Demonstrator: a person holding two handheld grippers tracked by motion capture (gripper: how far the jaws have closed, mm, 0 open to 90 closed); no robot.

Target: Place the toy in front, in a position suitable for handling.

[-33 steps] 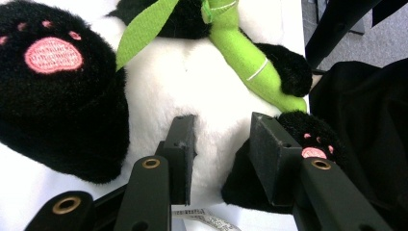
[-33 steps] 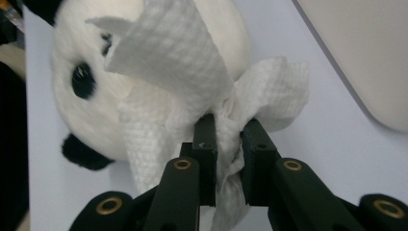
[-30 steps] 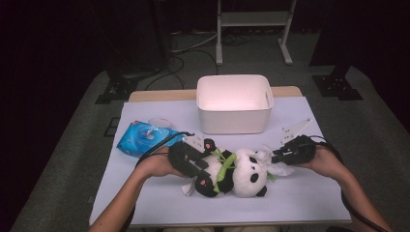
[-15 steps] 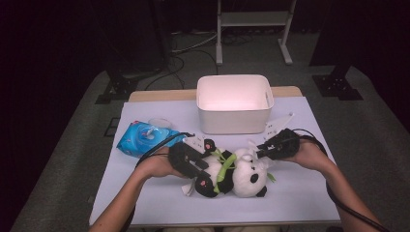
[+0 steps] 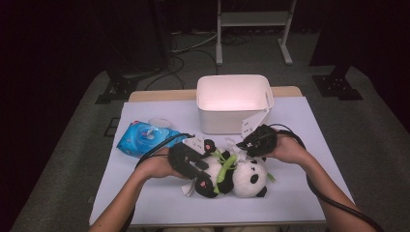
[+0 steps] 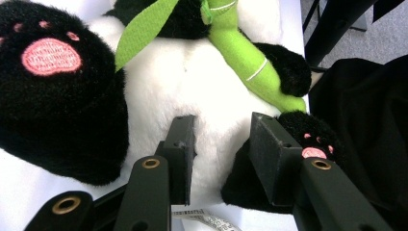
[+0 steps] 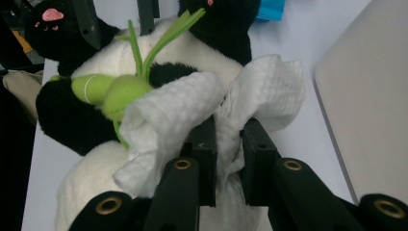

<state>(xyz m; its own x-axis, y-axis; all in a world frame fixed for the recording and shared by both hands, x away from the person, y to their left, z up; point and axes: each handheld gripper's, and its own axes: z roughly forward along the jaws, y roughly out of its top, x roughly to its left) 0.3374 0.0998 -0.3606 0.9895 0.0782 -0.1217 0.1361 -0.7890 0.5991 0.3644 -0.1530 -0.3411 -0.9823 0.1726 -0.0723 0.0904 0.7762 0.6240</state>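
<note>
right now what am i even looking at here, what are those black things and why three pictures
A person sits at a table holding a black two-jaw tool in each hand. The high view looks down from above; the other two come from cameras riding on each tool. The left tool grips the belly of a plush panda lying on the table. The right tool is shut on a white wipe held at the panda. Behind it stands a white bin, and a blue wipes pack lies to the left.
</note>
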